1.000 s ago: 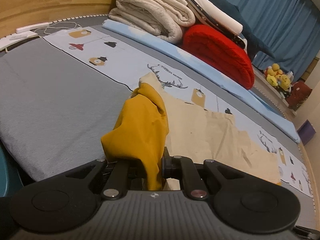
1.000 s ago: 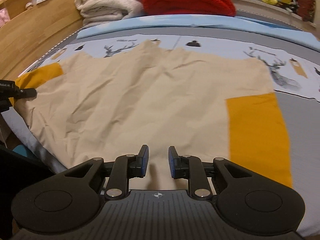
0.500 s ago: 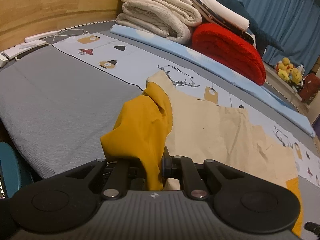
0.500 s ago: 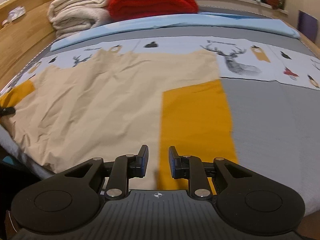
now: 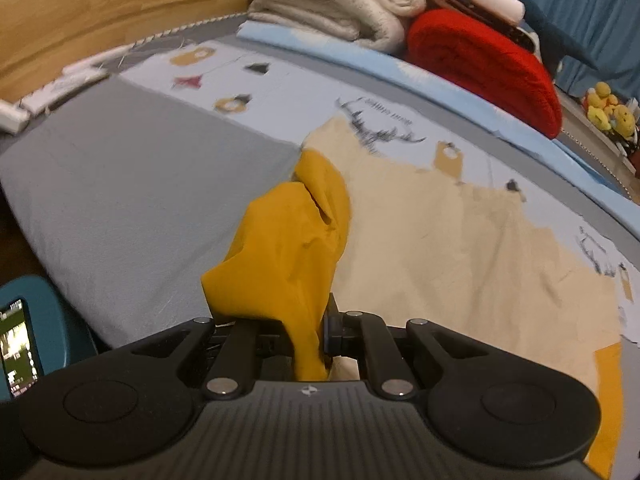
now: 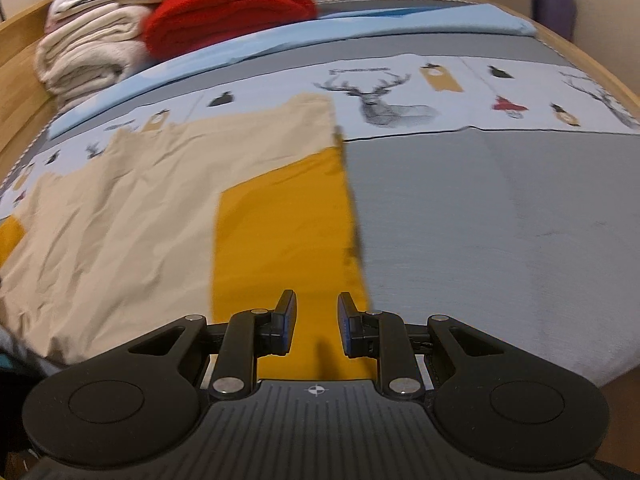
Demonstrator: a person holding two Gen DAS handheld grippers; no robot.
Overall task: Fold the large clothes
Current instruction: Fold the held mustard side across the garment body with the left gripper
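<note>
My left gripper (image 5: pixel 308 332) tips down toward the bed (image 5: pixel 120 184) and pinches the yellow sleeve (image 5: pixel 288 256) of the big tan shirt (image 5: pixel 460 248), lifting it in a bunch near the bed's front edge. My right gripper (image 6: pixel 313 320) also tips down. Its 2 fingers (image 6: pixel 286 318) stand a little apart, holding nothing, over the other yellow sleeve (image 6: pixel 280 232), which lies flat by the front edge.

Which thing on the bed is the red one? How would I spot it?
Look to the far end of the bed, where bedding is piled by the wooden headboard. The red blanket lies rolled there, right beside the stack of cream blankets. It is the only bright red, fuzzy bundle.
</note>
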